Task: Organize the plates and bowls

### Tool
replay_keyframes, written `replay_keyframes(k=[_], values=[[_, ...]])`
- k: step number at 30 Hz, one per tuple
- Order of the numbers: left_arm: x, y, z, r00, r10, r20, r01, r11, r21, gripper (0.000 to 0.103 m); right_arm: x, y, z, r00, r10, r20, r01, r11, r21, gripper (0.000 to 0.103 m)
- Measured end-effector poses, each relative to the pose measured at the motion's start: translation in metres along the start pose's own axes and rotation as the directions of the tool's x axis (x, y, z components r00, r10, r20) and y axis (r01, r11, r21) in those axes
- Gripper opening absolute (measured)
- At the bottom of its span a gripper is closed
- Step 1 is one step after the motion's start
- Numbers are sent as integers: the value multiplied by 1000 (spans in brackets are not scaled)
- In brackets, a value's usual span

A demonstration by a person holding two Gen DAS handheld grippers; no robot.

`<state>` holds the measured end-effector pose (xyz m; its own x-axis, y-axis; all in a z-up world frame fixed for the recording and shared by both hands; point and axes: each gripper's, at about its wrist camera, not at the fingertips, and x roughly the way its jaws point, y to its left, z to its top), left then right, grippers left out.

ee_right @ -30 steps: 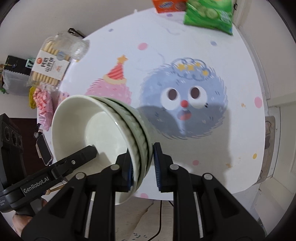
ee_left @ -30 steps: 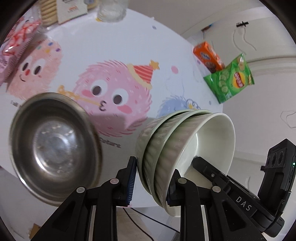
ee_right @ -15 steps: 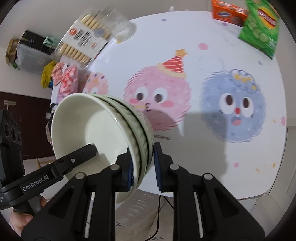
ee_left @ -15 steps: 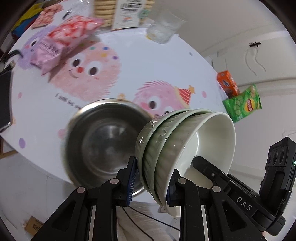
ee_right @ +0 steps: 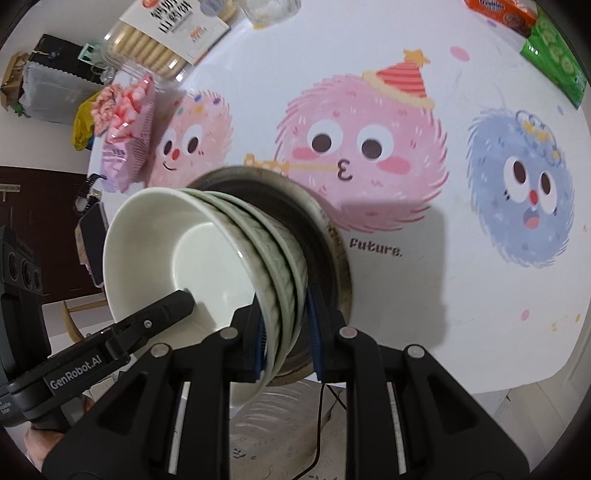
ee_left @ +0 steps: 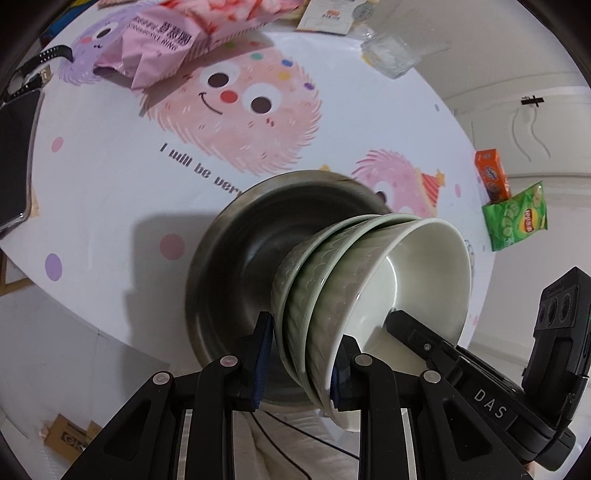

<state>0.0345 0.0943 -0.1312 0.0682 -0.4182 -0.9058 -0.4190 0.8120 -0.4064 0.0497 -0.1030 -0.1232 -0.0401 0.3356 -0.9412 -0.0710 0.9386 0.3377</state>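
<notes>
A stack of three nested pale green bowls point(ee_left: 369, 295) hangs tilted in the air, held at opposite rims by both grippers. My left gripper point(ee_left: 301, 365) is shut on the rim nearest it. One of the right gripper's fingers point(ee_left: 413, 332) reaches inside the top bowl. In the right wrist view my right gripper point(ee_right: 286, 339) is shut on the stack point(ee_right: 207, 258), and one of the left gripper's fingers point(ee_right: 162, 314) lies inside the bowl. Directly below the stack a large steel bowl point(ee_left: 240, 266) point(ee_right: 325, 236) stands on the table near its front edge.
The round table point(ee_left: 110, 184) has a white cloth with cartoon monsters. On it lie a pink snack bag point(ee_left: 177, 33), a glass point(ee_left: 391, 55), an orange box point(ee_left: 493, 177), a green chips bag point(ee_left: 517, 218), a phone point(ee_left: 14, 158) and a biscuit tub point(ee_right: 166, 40).
Both grippers have carried the bowl stack across the table and slightly down. The steel bowl, earlier off to the side, now sits right beneath the stack.
</notes>
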Motion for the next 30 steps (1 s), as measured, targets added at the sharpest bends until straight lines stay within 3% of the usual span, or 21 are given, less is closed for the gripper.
replay_keyframes(k=[11, 25, 28, 30], values=[[15, 18, 6, 1000, -1, -19, 1, 1000, -10, 24, 26, 5, -3, 999, -28, -19, 28, 999, 18, 22], [20, 15, 5, 1000, 4, -14, -4, 1000, -5, 24, 31, 3, -6, 999, -40, -26, 41, 998, 44, 24], [19, 17, 5, 1000, -3, -12, 3, 1000, -11, 27, 29, 3, -5, 999, -28, -24, 29, 998, 49, 27], [16, 17, 5, 1000, 13, 1, -13, 1000, -4, 39, 27, 4, -6, 999, -31, -16, 32, 998, 45, 27]])
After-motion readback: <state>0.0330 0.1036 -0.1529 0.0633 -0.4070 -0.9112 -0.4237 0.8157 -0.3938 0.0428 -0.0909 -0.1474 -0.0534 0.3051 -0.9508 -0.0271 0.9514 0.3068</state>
